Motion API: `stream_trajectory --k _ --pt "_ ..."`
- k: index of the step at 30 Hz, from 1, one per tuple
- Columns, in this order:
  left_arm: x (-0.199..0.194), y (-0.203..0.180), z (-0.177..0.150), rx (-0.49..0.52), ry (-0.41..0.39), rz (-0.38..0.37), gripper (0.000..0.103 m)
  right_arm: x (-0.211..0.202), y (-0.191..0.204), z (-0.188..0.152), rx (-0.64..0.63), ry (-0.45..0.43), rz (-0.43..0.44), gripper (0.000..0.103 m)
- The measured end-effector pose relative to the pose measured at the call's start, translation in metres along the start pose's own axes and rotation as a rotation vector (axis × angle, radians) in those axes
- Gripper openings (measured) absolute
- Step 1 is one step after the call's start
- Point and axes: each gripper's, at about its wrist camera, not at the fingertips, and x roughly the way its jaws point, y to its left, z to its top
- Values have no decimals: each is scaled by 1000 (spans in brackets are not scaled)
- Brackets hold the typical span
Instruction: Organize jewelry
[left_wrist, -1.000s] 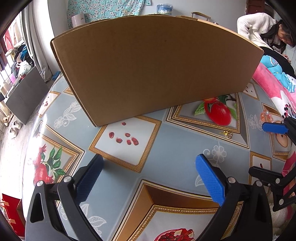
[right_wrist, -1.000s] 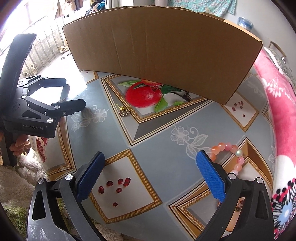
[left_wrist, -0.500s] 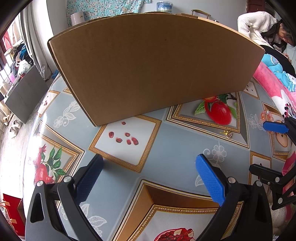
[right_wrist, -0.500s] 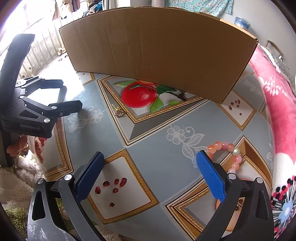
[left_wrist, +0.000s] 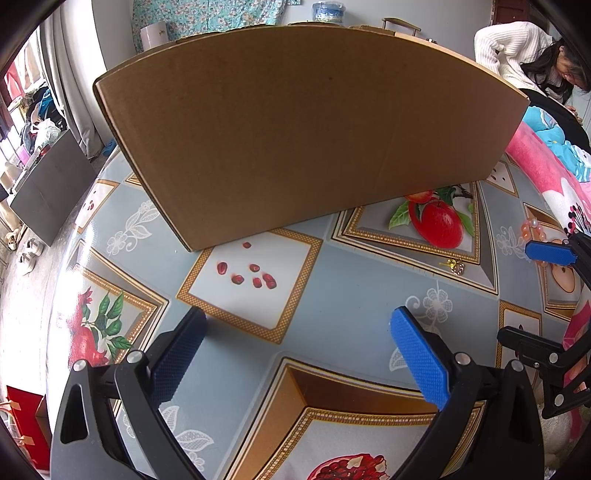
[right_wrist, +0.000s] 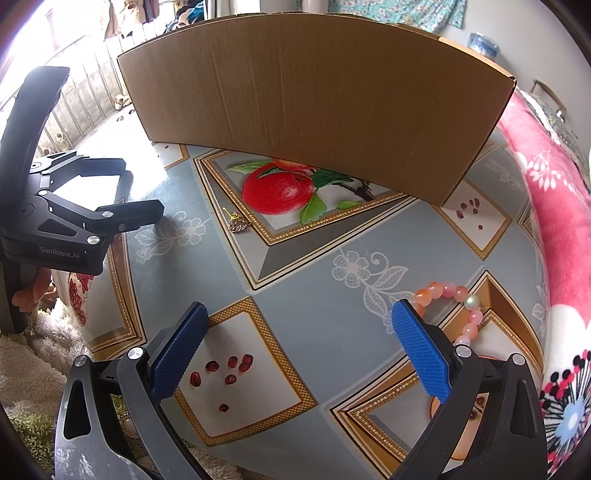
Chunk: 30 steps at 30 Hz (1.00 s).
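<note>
In the right wrist view the left gripper (right_wrist: 142, 195) sits at the left edge of the frame with its fingers apart and nothing between them, above the patterned surface (right_wrist: 314, 266). Near the middle, a small gold earring (right_wrist: 238, 224) lies on the surface just left of the printed apple, in front of the cardboard box (right_wrist: 314, 96) that fills the upper frame. At the lower middle the right gripper (right_wrist: 295, 343) has its blue fingers (right_wrist: 421, 350) wide apart and empty, and a bead bracelet (right_wrist: 448, 295) lies at the lower right, partly behind the right-hand finger.
</note>
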Motion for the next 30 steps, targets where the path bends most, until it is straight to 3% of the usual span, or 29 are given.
stream_trajectory --k 30 --pt "-1 1 -1 -2 -16 5 98 -2 -6 -3 24 -25 -15 95"
